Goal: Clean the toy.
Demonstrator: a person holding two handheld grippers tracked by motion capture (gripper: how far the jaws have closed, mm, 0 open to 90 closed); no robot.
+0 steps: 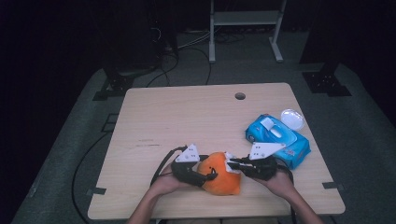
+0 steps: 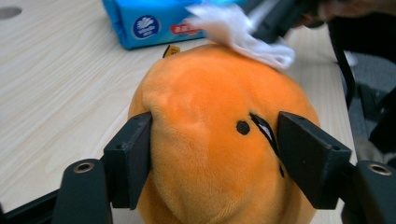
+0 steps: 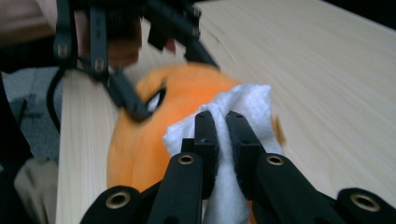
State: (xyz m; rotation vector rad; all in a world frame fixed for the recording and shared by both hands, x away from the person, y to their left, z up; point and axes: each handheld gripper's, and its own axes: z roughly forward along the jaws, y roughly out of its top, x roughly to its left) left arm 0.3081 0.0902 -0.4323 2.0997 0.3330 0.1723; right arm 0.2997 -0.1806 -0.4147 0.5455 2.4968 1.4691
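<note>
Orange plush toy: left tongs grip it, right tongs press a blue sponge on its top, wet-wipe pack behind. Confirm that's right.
One thing is wrong: the right tongs hold a white wipe, not a blue sponge, as the right gripper view shows. The rest stands: the left tongs grip the orange plush toy, the wipe lies on its top, and the blue wet-wipe pack is behind.

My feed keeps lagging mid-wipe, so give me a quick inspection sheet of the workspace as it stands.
Surface: wooden table, a round hole near its far edge.
Job's things: orange plush toy at the near edge; white wipe lies on its top.
Clutter: blue wipes pack; round white lid beyond it.
Grippers: left tongs clasp the plush's sides; right tongs shut on the wipe.
Cables: black cable trailing from the left tongs.
Surroundings: dark room, metal frame on the floor beyond the table.
</note>
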